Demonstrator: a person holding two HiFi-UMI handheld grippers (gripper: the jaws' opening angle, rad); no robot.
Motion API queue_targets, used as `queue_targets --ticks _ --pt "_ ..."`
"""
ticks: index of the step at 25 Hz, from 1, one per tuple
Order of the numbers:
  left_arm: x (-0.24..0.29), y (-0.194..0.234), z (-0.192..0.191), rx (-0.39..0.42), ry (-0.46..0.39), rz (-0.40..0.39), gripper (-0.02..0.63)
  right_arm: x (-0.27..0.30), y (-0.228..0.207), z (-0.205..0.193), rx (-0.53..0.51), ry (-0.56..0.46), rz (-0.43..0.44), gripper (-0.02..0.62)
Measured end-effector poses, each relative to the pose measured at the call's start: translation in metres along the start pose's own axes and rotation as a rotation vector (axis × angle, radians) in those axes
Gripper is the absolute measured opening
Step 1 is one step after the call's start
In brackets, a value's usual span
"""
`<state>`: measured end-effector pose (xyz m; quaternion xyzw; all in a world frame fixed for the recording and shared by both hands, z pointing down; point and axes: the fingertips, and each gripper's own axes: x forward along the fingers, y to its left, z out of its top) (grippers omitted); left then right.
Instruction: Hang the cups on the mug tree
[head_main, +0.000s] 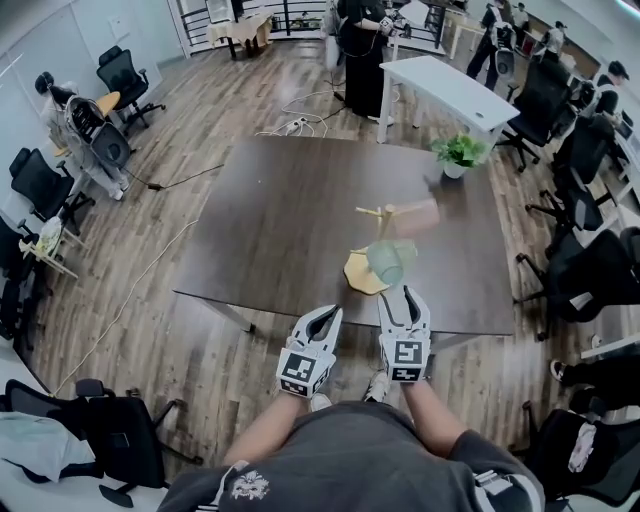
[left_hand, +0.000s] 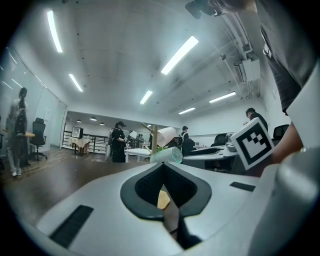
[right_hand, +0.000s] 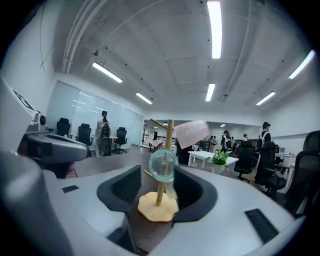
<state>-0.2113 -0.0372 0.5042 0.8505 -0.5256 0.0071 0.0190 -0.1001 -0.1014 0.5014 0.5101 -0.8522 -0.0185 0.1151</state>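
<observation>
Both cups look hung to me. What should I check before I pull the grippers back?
1. Green cup on mug tree: ok, hangs on a lower peg.
2. Pink cup on an upper peg: ok.
3. Right gripper let go: ok, jaws apart, pads off the green cup.
4. Left gripper empty: ok, jaws together, nothing held.
5. No cups left on table: ok, none visible.
6. Cups seated firmly on pegs: cannot tell.

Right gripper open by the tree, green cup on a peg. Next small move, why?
Probably pull the right gripper straight back with its jaws open. The green cup hangs on a lower peg of the mug tree, with the pink cup above. No pad touches it, but the tips sit close, so a sideways swing could knock it.
</observation>
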Motion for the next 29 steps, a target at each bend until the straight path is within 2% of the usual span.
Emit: queue_targets --ticks 2,5,13,22,29 --pt "-0.006 0.000 0.001 0.003 0.002 -0.010 0.006 -0.017 0.014 0.009 0.002 -0.032 0.033 0.027" --pt "-0.012 -0.005 0.004 -0.009 -0.017 -0.036 0.006 -0.033 0.032 0.016 -0.022 -0.049 0.075 0.025" --pt "-0.022 -0.021 0.006 -0.008 -0.027 -0.093 0.006 -0.060 0.036 0.017 -0.033 -0.080 0.009 0.025" --pt "-0.029 -0.024 0.008 -0.009 -0.036 -0.114 0.006 -0.072 0.043 0.013 -0.029 -0.071 -0.020 0.025" --pt "-0.039 -0.029 0.011 -0.003 -0.049 -0.113 0.006 -0.080 0.053 0.014 -0.014 -0.073 -0.005 0.025"
